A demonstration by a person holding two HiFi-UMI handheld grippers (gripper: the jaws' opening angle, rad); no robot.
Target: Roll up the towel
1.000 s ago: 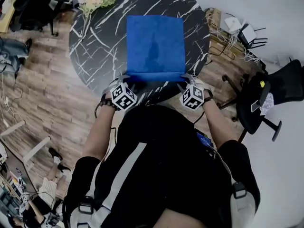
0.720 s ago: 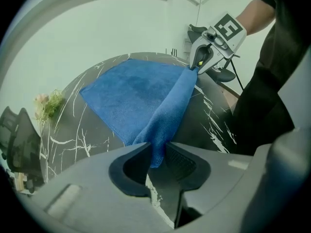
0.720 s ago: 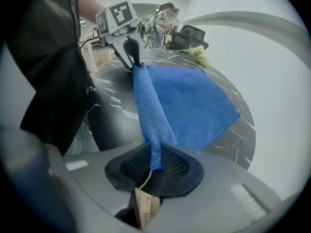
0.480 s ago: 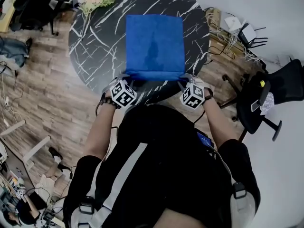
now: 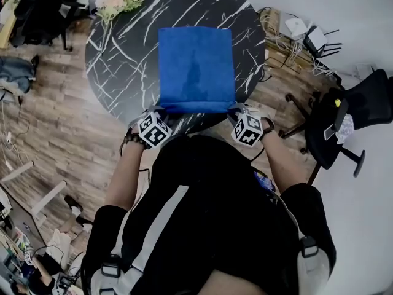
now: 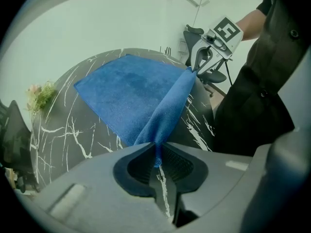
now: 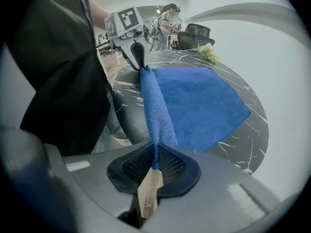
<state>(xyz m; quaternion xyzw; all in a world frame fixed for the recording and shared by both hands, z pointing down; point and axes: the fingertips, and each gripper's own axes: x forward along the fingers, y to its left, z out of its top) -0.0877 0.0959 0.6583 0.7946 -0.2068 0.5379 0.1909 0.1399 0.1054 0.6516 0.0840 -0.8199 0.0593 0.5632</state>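
Blue towel [image 5: 196,66], soft and limp, flat on the worktop [image 5: 116,54], centre to 6 o'clock. Pinched at its near corners by left claw [image 6: 158,152] and right claw [image 7: 154,159], both just closed on the hem; likely sags between.

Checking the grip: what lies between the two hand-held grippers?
Near edge of the blue towel, from left hand-held gripper to right hand-held gripper; both gripper views show it.
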